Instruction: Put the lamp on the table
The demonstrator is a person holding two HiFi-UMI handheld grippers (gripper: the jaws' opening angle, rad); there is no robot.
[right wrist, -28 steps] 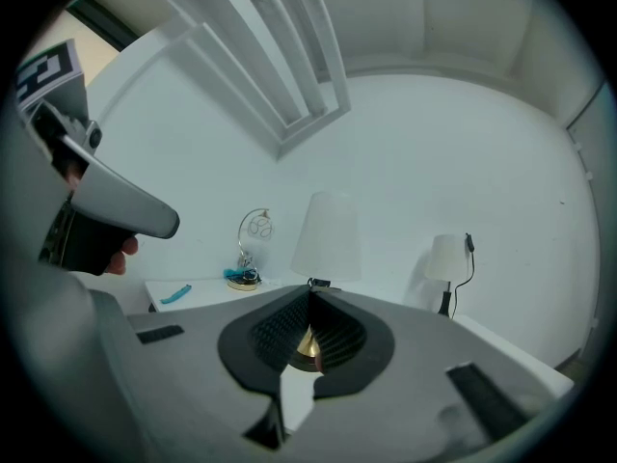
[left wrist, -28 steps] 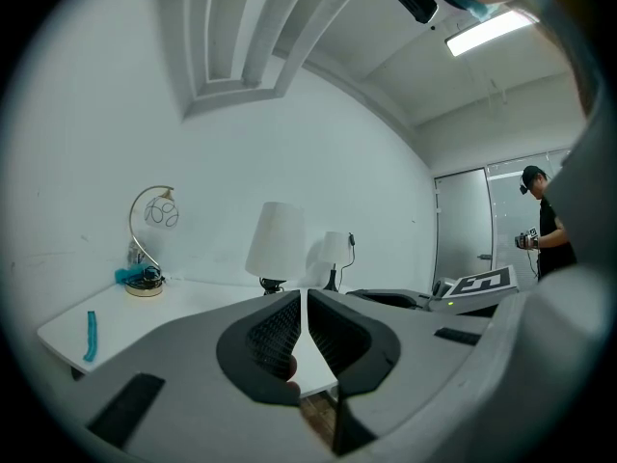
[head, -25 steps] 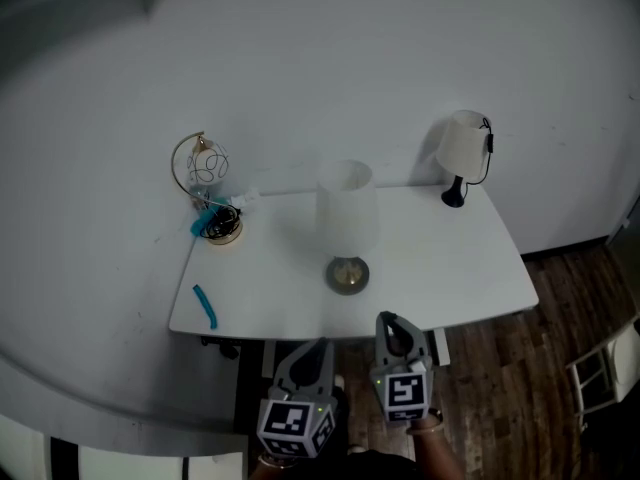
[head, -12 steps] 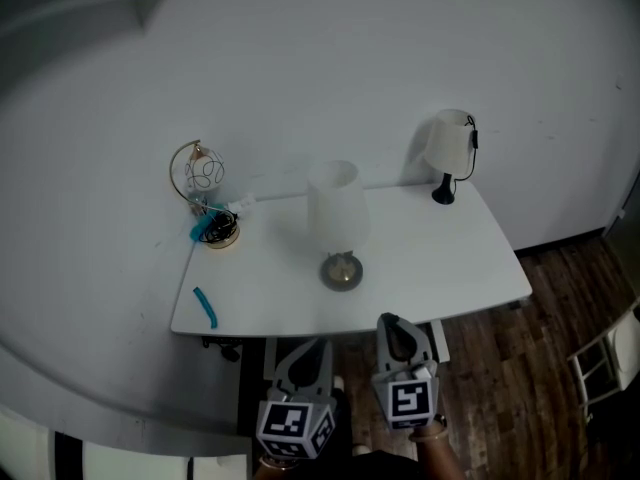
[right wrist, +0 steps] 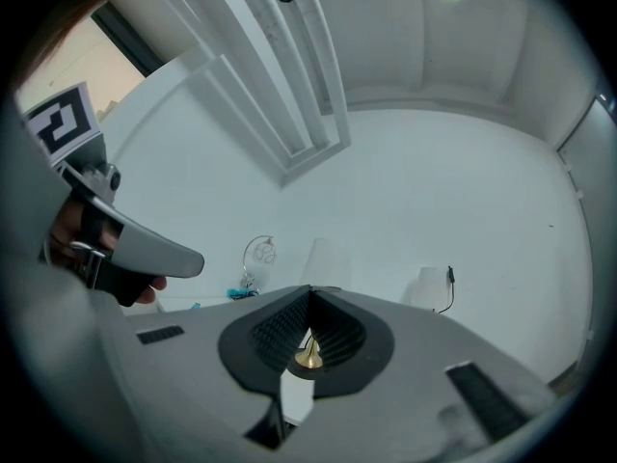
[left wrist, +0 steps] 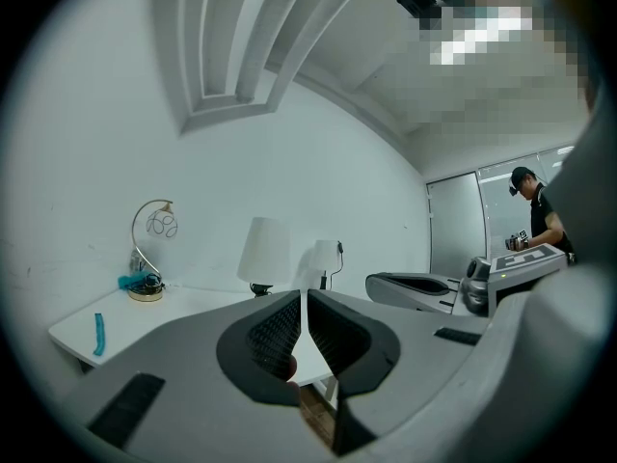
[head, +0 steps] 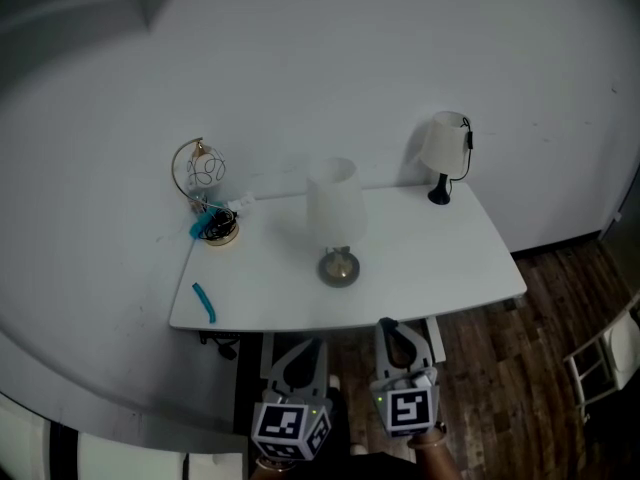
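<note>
The lamp (head: 335, 206), with a white shade and a round metal base, stands upright near the middle of the white table (head: 440, 263). It also shows in the left gripper view as the lamp (left wrist: 262, 251), and in the right gripper view as the lamp (right wrist: 326, 260), its brass base visible past the jaws. My left gripper (head: 310, 349) and right gripper (head: 388, 328) hang side by side just off the table's front edge, over the floor. Both are shut, with nothing between the jaws, and both are clear of the lamp.
A small white lamp (head: 443, 150) stands at the table's back right corner. A gold arc lamp (head: 203, 183) sits at the back left, and a teal strip (head: 205, 304) lies front left. A white chair (head: 605, 368) stands on the wooden floor at right. A person (left wrist: 532, 210) stands far off.
Both grippers sit slightly lower in the head view, a little farther from the table's front edge. The lamp stays upright in the same spot on the table.
</note>
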